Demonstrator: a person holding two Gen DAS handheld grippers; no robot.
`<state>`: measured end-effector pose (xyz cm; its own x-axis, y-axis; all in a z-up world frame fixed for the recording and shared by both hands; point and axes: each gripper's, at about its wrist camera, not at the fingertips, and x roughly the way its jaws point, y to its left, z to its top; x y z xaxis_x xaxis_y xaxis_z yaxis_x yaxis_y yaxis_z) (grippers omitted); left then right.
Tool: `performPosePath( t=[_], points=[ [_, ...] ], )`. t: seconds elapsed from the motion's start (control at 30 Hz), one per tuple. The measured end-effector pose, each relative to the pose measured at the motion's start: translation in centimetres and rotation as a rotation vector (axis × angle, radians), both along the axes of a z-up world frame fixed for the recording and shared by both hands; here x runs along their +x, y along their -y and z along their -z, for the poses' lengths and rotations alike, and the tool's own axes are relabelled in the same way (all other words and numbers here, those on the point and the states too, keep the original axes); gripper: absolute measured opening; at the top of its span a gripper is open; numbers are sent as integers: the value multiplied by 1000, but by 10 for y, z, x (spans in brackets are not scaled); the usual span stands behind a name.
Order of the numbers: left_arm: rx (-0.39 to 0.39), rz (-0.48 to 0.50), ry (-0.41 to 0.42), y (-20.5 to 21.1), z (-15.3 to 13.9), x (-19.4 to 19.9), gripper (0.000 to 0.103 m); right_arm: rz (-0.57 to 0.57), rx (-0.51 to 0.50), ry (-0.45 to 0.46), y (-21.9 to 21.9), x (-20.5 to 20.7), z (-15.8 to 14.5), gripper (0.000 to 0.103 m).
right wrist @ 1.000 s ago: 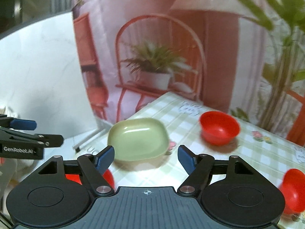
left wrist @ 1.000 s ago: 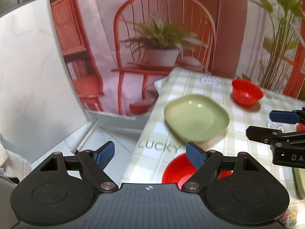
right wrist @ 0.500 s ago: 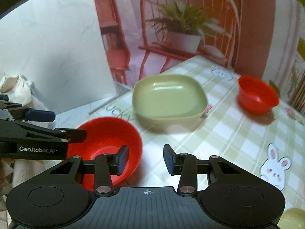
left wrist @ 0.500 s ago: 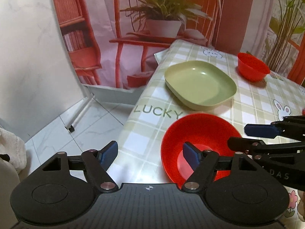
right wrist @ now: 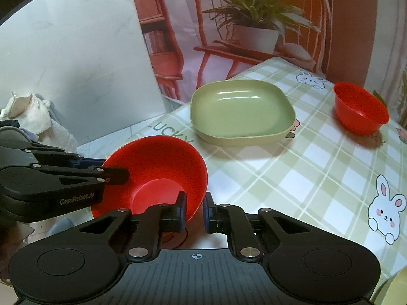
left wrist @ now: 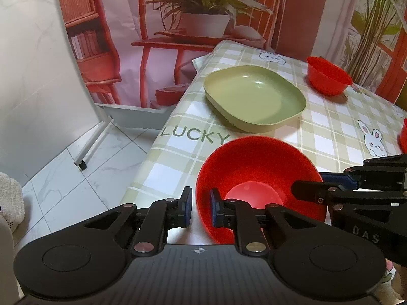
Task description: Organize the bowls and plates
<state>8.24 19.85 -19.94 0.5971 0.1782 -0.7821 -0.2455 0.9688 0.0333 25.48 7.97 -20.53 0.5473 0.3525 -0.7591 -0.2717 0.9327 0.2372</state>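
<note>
A: Step? Near red bowl (left wrist: 257, 178), at the table's near-left edge, is clenched at its rim by left gripper (left wrist: 199, 206) and right gripper (right wrist: 193, 211).

B: Pick-up stage. Lift is called for next, probably toward far red bowl (right wrist: 361, 111), past green plate (right wrist: 241, 110).

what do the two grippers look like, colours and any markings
Both match: matte black plastic, ribbed top plate with a small crosshair mark, round discs either side, silver pivot screws, blue pads on the fingers. The left gripper reads "GenRobot.AI" on its side; the right gripper shows "DAS". No cables or sleeves visible.
</note>
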Motion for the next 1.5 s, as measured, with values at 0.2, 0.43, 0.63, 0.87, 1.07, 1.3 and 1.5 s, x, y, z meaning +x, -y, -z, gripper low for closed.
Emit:
performPosePath(
  t=[0.2, 0.43, 0.63, 0.87, 1.07, 1.3, 1.5],
  points=[
    [8, 18, 0, 8, -6, 2, 16, 13, 7, 11, 3, -5, -7, 9],
    [16, 47, 33, 19, -19, 5, 16, 64, 26, 21, 19, -10, -15, 7],
    [33, 92, 57, 41, -31, 14, 16, 125, 42, 41, 37, -14, -26, 7],
    [42, 156, 89, 69, -46, 27, 16, 206, 59, 72, 69, -21, -39, 7],
    [49, 216, 121, 98, -59, 43, 16, 289, 71, 94, 103, -24, -50, 7],
    [26, 293, 151, 139, -69, 63, 16, 383, 73, 134, 151, -33, -62, 7],
    [37, 368, 175, 180, -75, 77, 16, 465, 68, 164, 193, -47, -67, 7]
  ],
)
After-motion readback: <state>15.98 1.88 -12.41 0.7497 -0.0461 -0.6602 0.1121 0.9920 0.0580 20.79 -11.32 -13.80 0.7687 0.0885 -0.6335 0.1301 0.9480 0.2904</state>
